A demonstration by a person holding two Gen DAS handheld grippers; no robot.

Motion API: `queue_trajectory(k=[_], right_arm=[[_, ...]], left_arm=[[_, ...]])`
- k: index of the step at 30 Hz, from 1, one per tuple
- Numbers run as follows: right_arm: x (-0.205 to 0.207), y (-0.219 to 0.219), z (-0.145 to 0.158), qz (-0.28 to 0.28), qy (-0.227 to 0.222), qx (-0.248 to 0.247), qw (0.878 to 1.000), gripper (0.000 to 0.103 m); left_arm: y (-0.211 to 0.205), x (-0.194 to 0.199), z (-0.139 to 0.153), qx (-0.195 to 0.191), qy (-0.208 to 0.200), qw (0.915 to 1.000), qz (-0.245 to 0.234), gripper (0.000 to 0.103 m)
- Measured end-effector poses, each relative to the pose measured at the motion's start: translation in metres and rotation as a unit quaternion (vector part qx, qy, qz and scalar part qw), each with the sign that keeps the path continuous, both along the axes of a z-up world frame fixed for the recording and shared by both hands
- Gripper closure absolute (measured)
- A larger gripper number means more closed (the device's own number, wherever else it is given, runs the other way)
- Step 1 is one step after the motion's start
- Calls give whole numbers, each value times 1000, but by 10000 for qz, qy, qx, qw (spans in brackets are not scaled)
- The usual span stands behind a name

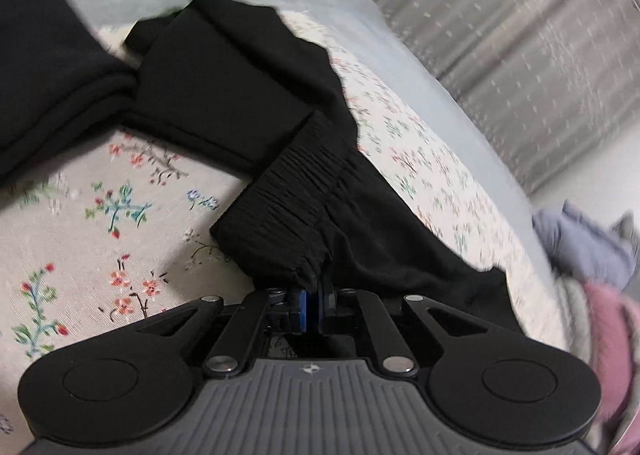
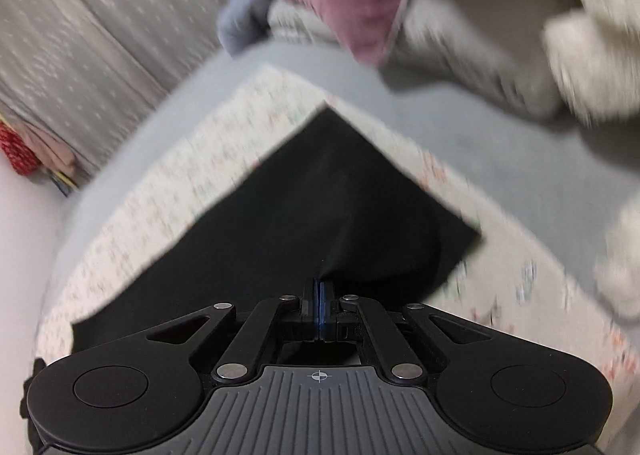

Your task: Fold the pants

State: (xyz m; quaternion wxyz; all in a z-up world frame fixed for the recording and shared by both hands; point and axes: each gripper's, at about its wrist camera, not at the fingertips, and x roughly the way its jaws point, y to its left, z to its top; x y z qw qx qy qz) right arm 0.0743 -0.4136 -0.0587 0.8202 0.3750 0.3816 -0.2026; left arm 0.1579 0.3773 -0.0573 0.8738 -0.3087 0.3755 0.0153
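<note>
On a floral bedsheet (image 1: 120, 215), the left gripper (image 1: 314, 295) pinches the gathered waistband of the black pants (image 1: 240, 95), its jaws nearly closed on the cloth, while the right gripper (image 2: 319, 295) clamps tight on another part of the pants, which lie spread across the sheet.

The pants (image 1: 248, 95) are black, soft and matte, lying partly folded on the bed. In the left wrist view the shirred elastic waistband (image 1: 296, 191) sits at center, its bunched end lifted toward 6 o'clock, while the legs run off toward 10 o'clock in stacked layers. In the right wrist view a flat black panel shows, one square corner pointing to 12 o'clock.
</note>
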Motion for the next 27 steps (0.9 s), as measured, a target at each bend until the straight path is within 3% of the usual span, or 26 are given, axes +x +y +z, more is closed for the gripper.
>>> queue_trajectory(k=[2, 3, 4, 11, 14, 18, 20, 24, 27], right_arm=[[1, 5, -5, -17, 212, -133, 9997, 103], [0, 6, -7, -39, 289, -169, 9994, 103], [-3, 7, -9, -64, 332, -200, 9992, 103], [-16, 0, -16, -219, 456, -137, 9986, 93], [-16, 1, -9, -455, 517, -503, 9964, 88], [-9, 11, 10, -549, 479, -1302, 9888, 88], [6, 22, 17, -245, 381, -1585, 9863, 87], [56, 64, 21, 1050, 154, -1855, 9769, 55], [100, 102, 20, 1979, 19, -2033, 9589, 54]], left_arm=[[-2, -4, 2, 126, 0, 9999, -98, 66], [-1, -5, 2, 157, 32, 9998, -123, 55], [1, -7, 2, 204, 43, 9997, -127, 50], [24, -19, 26, 445, -328, 9979, 336, 37], [30, -17, 42, 492, -584, 9960, 472, 30], [13, 20, 46, 744, -430, 9958, 305, 22], [-3, 42, 44, 956, -305, 9948, 186, 18], [-26, 81, 33, 1265, -29, 9919, 107, 17], [-33, 97, 25, 1498, 223, 9882, 215, 17]])
